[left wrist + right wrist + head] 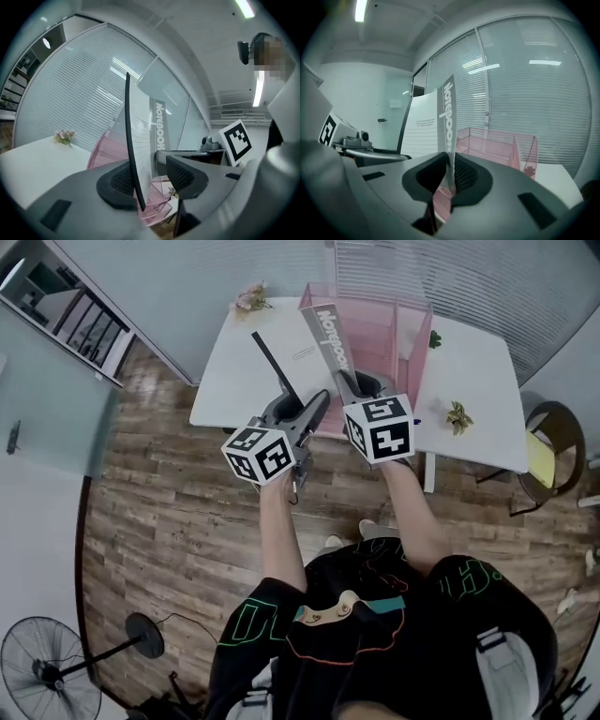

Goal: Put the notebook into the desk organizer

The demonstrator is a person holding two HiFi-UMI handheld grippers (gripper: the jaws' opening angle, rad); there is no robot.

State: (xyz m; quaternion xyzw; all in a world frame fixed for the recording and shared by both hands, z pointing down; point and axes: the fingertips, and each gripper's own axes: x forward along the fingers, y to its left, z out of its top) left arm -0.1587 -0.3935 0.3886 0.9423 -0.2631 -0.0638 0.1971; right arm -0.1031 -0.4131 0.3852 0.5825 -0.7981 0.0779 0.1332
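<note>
The notebook stands upright and half open above the white table, just in front of the pink mesh desk organizer. My right gripper is shut on its grey printed cover, low down; the pads press it from both sides. The black cover splays to the left. In the left gripper view its thin edge runs between the jaws of my left gripper, which stand apart and open, with the edge nearer the left pad. The organizer lies behind the pages.
A small flower sprig lies at the table's far left corner and a little plant at its right. A chair stands right of the table. A floor fan is behind me on the wooden floor.
</note>
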